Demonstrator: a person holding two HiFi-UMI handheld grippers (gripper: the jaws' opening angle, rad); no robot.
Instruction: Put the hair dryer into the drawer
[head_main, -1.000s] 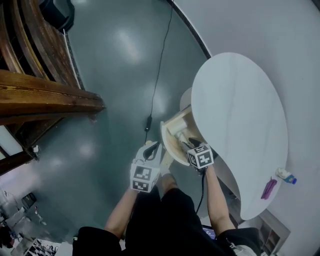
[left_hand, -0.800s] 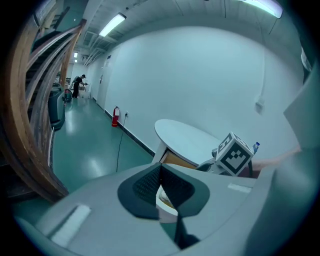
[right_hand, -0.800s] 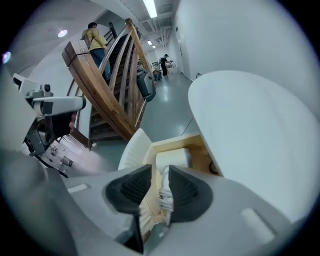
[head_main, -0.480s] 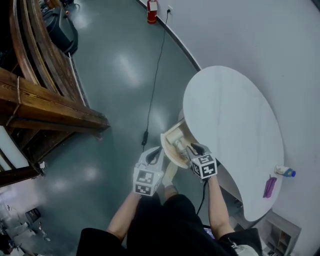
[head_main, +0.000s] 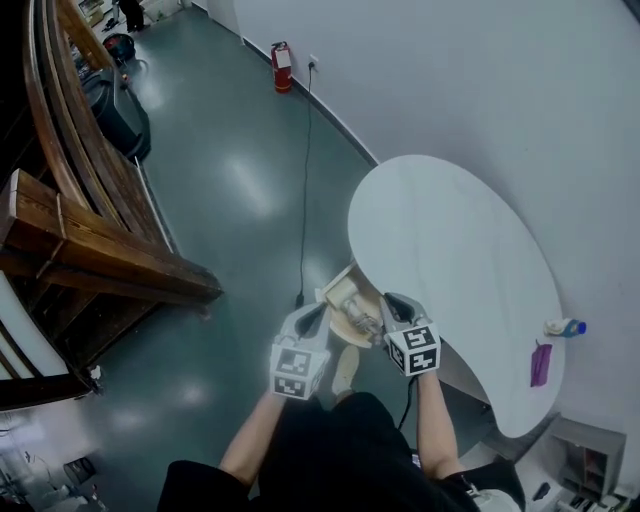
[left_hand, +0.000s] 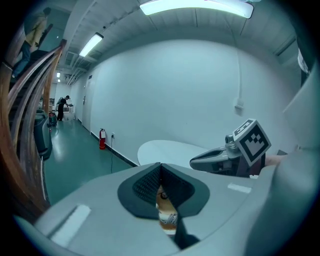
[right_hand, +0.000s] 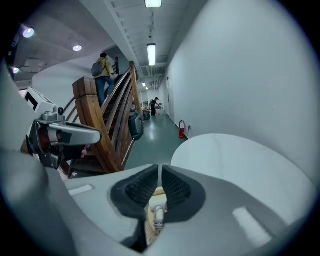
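Dryer (head_main: 360, 315): lies inside the open drawer (head_main: 330, 292), pale body with its lead coiled beside it. Both gripper views show it below the jaws.
Drawer: pulled out from under the near edge of the tabletop (head_main: 450, 250). In the head view it sits between my two grippers.
Left hand-held gripper (left_hand: 160, 166): jaws together, nothing between them. It is just left of the drawer and apart from it.
Right hand-held gripper (right_hand: 160, 169): jaws closing, almost met, nothing between the pads. It is just right of the drawer and clear of the dryer.
Step (my judgement): placing looks done. What is left is a check of the fit, and shutting the drawer if that is wanted.
Check first: confirm that no part of the dryer or its lead rises above the drawer rim. I cannot tell this from the views.
Push: use closed jaw tips flat on the drawer front, near its middle, pushing straight in toward the tabletop and slowly.
Risk: a lead loop caught at the rim would jam the drawer, and an off-centre push may skew it.
Cable (head_main: 305, 180): a black cable on the floor ends near the drawer. I cannot tell whether it belongs to the dryer, so I keep my feet off it.
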